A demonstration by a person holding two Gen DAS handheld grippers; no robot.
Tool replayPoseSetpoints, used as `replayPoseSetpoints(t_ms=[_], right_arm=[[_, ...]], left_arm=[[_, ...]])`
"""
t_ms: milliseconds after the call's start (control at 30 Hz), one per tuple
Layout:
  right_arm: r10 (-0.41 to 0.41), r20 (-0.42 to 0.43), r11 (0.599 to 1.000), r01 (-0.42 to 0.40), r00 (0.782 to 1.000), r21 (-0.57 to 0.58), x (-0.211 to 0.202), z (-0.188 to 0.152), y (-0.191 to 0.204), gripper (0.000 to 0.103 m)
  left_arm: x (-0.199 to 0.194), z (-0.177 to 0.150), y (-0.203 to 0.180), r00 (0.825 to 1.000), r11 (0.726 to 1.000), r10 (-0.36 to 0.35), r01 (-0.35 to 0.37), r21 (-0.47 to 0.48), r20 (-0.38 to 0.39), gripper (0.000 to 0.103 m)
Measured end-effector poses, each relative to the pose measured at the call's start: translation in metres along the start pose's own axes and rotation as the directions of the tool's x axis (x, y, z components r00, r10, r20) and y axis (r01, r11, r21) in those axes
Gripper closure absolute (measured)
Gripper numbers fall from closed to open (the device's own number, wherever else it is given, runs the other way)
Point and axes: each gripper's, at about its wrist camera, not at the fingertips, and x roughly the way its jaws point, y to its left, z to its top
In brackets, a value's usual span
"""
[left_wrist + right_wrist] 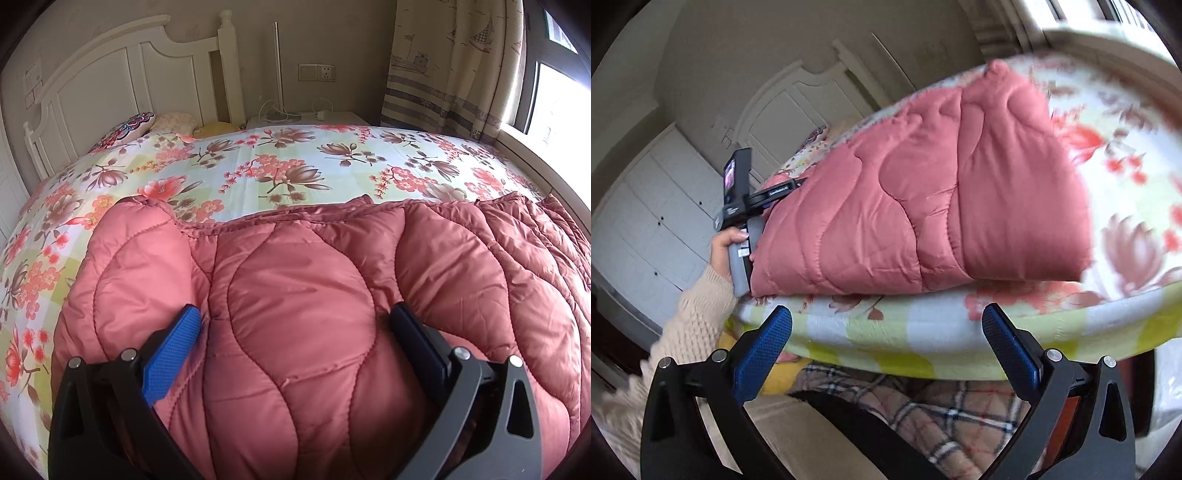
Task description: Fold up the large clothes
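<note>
Right now my left gripper point(295, 321) presses wide-spread into the folded pink quilted coat point(314, 280) on the bed point(280, 162); my right gripper point(886, 321) hangs wide apart below its edge.

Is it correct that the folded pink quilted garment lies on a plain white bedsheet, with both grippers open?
Not quite. The sheet is not plain white: it has a floral print, as the left wrist view shows. The rest holds: the pink quilted garment lies folded on it, and the left gripper and right gripper are open.
</note>
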Motion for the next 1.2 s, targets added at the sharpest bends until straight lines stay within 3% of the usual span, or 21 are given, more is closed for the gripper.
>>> replayPoseSetpoints(t_ms=[133, 300, 400, 433, 467, 500, 533, 667, 800, 867, 1000, 1133, 1200], right_arm=[[-0.017, 0.078, 0.999, 0.015, 0.997, 0.034, 0.013, 0.01, -0.003, 0.004], [-0.083, 0.182, 0.981, 0.048, 0.98, 0.188, 0.034, 0.044, -0.013, 0.004], [-0.125, 0.257, 0.952, 0.043, 0.958, 0.305, 0.044, 0.062, -0.021, 0.006], [-0.1, 0.287, 0.947, 0.002, 0.953, 0.322, 0.047, 0.068, -0.024, 0.012], [-0.081, 0.314, 0.939, -0.033, 0.946, 0.341, 0.048, 0.071, -0.029, 0.045], [-0.081, 0.33, 0.931, -0.046, 0.941, 0.361, 0.048, 0.072, -0.033, 0.06], [-0.059, 0.356, 0.928, -0.08, 0.933, 0.364, 0.044, 0.073, -0.037, 0.062], [-0.039, 0.42, 0.961, -0.081, 0.907, 0.264, 0.02, 0.07, -0.023, 0.067], [-0.066, 0.495, 0.988, -0.013, 0.867, 0.155, -0.011, 0.063, -0.011, 0.067], [-0.084, 0.518, 0.992, 0.022, 0.851, 0.124, -0.023, 0.063, -0.008, 0.067], [-0.105, 0.548, 0.994, 0.083, 0.83, 0.066, -0.045, 0.058, -0.001, 0.067], [-0.123, 0.55, 0.989, 0.15, 0.826, -0.004, -0.05, 0.056, 0.02, 0.066], [-0.129, 0.568, 0.981, 0.188, 0.813, -0.047, -0.052, 0.056, 0.032, 0.066]], left_arm=[[0.002, 0.001, 0.003, 1.0, 1.0, -0.019, 0.019, -0.018, -0.015, 0.002], [0.003, 0.002, 0.004, 0.999, 0.999, -0.028, 0.028, -0.025, -0.019, 0.002], [0.003, 0.002, 0.006, 1.0, 0.999, -0.008, 0.007, -0.042, -0.017, 0.002], [0.003, 0.002, 0.008, 1.0, 0.998, 0.0, -0.001, -0.055, -0.015, 0.002], [0.002, 0.002, 0.008, 1.0, 0.998, 0.005, -0.005, -0.063, -0.013, 0.002], [0.002, 0.002, 0.008, 1.0, 0.998, 0.01, -0.011, -0.059, -0.014, 0.002], [0.001, 0.003, 0.005, 1.0, 0.999, 0.023, -0.023, -0.045, -0.015, 0.002], [-0.014, 0.017, -0.024, 0.995, 0.995, 0.094, -0.095, 0.015, 0.014, 0.003], [-0.045, 0.037, -0.078, 0.993, 0.995, 0.06, -0.067, 0.07, 0.098, 0.002], [-0.051, 0.043, -0.118, 0.99, 0.985, 0.076, -0.093, 0.146, 0.121, 0.002], [-0.009, 0.023, -0.178, 0.989, 0.941, 0.139, -0.147, 0.304, 0.049, 0.002], [-0.001, 0.024, -0.163, 0.998, 0.977, 0.055, -0.057, 0.207, 0.013, 0.002], [-0.019, 0.026, -0.145, 0.999, 0.988, 0.028, -0.035, 0.154, 0.047, 0.002]])
